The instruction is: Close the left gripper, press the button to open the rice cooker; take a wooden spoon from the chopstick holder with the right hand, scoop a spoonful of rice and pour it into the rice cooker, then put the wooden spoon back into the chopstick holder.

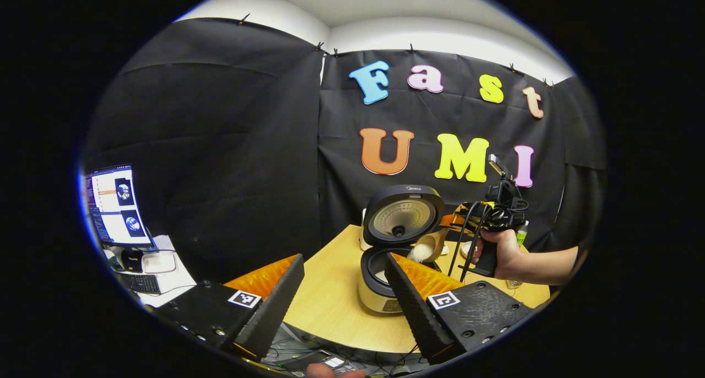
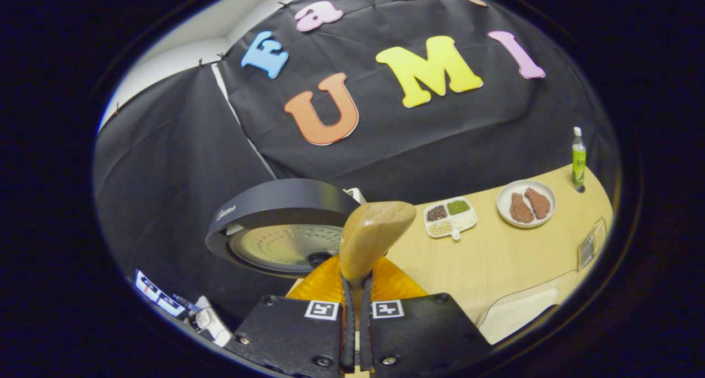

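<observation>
**Spoon over open cooker, pour under way**

Left gripper view, near: left gripper at 6 o'clock, jaws spread wide, holding nothing. Just past them on the desk, the rice cooker sits with its lid up, so step 1 (button press) is done. At 3 o'clock a hand holds the right gripper above the pot; the wooden spoon is tipped at the rim, white rice on it.

Right gripper view, near: right gripper jaws pinched on the spoon handle at 6 o'clock, bowl's back facing the camera, lid at 9 o'clock. Farther, 2 o'clock: a tray of grains, a plate, a green bottle.

Judgement: spoon taken, rice scooped, pour in progress or near done. Left: return spoon to chopstick holder.
</observation>
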`<state>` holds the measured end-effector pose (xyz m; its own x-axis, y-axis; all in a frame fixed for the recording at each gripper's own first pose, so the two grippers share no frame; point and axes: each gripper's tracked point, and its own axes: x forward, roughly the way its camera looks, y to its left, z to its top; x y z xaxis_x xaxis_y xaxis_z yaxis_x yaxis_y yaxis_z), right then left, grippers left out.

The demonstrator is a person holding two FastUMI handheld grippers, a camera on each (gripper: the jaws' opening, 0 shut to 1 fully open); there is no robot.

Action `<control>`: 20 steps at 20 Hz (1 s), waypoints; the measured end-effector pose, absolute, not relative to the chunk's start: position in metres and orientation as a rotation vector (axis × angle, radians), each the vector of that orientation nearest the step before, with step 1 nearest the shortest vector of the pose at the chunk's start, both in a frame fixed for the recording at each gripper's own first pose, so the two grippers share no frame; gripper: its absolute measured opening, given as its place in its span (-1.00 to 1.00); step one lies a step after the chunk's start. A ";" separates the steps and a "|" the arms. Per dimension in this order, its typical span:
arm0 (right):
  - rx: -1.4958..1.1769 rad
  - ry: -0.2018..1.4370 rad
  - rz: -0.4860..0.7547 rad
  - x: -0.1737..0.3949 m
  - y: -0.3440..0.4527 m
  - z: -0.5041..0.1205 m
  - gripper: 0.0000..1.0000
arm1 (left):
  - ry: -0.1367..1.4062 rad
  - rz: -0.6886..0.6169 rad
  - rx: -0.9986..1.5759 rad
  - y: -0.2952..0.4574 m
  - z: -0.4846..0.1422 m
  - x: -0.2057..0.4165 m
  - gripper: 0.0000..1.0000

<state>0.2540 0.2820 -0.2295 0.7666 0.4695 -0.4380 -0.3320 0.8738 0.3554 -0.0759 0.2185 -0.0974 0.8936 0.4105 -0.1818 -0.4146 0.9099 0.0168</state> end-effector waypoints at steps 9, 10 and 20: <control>0.103 0.407 0.434 0.244 0.297 -0.216 -0.82 | 0.125 0.360 -0.043 0.231 -0.081 -0.081 0.89; 0.068 0.386 0.427 0.242 0.297 -0.213 -0.83 | 0.119 0.353 -0.047 0.232 -0.078 -0.081 0.89; -0.259 0.188 0.416 0.230 0.309 -0.205 -0.82 | 0.103 0.322 -0.050 0.256 -0.076 -0.096 0.89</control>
